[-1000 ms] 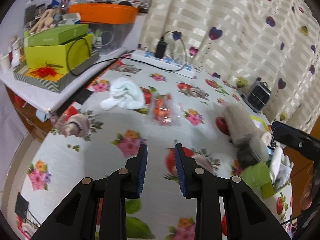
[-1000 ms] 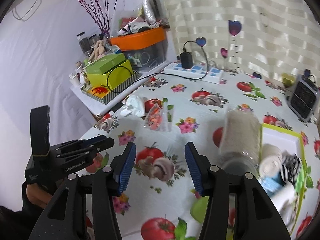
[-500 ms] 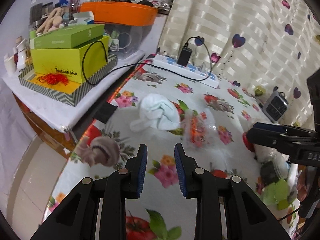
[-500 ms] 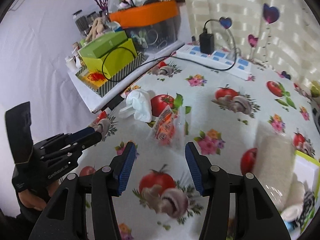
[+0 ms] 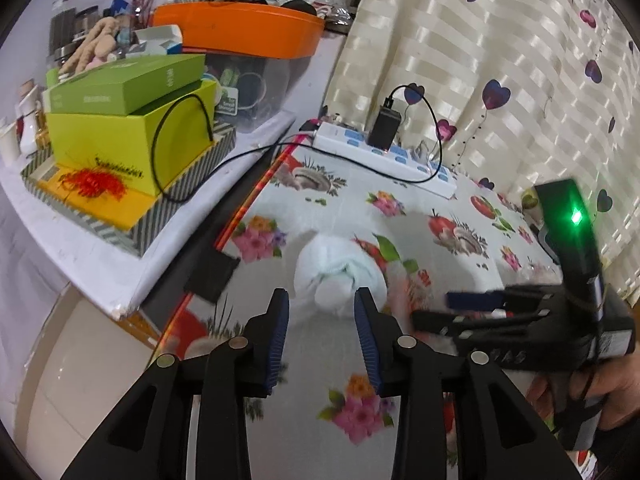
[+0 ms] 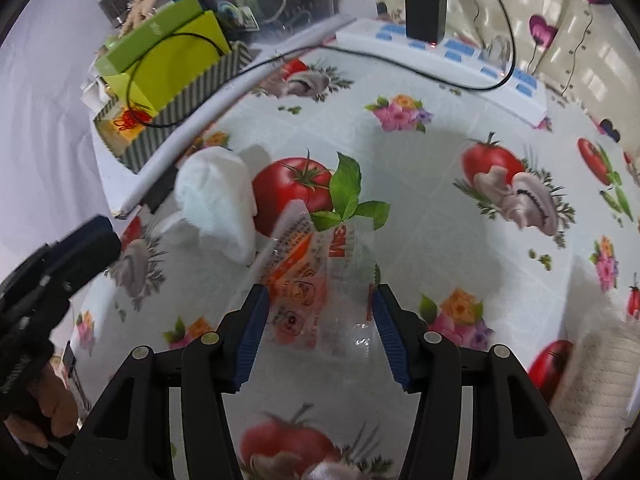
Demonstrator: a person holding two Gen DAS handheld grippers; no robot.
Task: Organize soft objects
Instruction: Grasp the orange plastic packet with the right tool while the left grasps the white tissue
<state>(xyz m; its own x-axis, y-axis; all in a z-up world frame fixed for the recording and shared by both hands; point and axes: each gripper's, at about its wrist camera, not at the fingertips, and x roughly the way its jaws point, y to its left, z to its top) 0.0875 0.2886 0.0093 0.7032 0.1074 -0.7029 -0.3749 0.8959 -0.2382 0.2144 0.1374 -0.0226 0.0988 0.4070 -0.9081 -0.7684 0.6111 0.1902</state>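
A balled white cloth [image 5: 340, 276] lies on the flowered tablecloth just past my left gripper [image 5: 322, 300], whose jaws are opening; the cloth's near end sits between the tips and the pads do not press it. In the right wrist view the same white cloth [image 6: 218, 204] lies left of a clear plastic packet with orange print [image 6: 316, 296]. My right gripper [image 6: 318, 300] points down over that packet, open, with the packet's near part between its fingers and untouched. The right gripper [image 5: 472, 300] also shows in the left wrist view, reaching in from the right.
A white power strip [image 5: 384, 156] with a black charger and cable lies at the back of the table. Yellow-green boxes [image 5: 132, 136] and an orange bin [image 5: 240, 32] crowd the side shelf at left. A cream knitted roll [image 6: 596, 392] lies at the right. The table's left edge [image 5: 224, 236] is close.
Both grippers moved left toward the white cloth and the packet. The left jaws widened around the cloth's end. The right gripper dropped and tipped down over the packet.
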